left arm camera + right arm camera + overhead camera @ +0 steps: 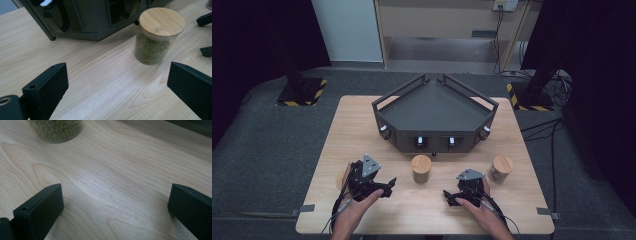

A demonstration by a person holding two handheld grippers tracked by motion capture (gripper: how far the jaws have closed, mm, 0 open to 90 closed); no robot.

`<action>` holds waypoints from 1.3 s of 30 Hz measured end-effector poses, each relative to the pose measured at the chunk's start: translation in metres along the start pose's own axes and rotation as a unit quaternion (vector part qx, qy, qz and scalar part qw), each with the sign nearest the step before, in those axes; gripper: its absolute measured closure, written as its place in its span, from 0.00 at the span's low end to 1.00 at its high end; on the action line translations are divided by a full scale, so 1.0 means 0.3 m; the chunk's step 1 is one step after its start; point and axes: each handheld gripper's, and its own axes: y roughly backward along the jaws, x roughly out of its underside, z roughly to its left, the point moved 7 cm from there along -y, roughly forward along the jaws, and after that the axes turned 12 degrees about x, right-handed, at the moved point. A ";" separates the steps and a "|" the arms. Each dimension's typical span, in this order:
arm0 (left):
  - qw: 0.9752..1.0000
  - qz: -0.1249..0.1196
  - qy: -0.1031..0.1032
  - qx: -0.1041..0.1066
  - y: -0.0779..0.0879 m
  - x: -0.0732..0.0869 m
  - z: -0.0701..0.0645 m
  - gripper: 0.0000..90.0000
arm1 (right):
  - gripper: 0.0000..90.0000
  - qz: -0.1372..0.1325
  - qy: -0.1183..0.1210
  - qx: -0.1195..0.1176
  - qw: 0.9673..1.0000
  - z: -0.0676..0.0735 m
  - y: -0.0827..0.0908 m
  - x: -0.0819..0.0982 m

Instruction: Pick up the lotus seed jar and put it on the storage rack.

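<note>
A glass jar of green beans with a bamboo lid stands in the middle of the wooden table, just in front of a dark angular rack. My left gripper rests low to the jar's left, open and holding nothing; in the left gripper view the jar stands ahead and to the right of the gripper. My right gripper sits to the jar's right, open and holding nothing. In the right gripper view the gripper hangs over bare wood, with the jar's base at the upper left.
A second bamboo-lidded jar stands at the right, and a third jar is partly hidden behind my left hand. The rack's front face carries small white-tipped knobs. Black cables trail off the table's front edge.
</note>
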 end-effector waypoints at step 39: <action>0.998 -0.036 0.032 -0.033 0.131 0.107 0.120 0.02 | 0.01 0.000 0.000 0.000 1.000 0.000 0.000 0.000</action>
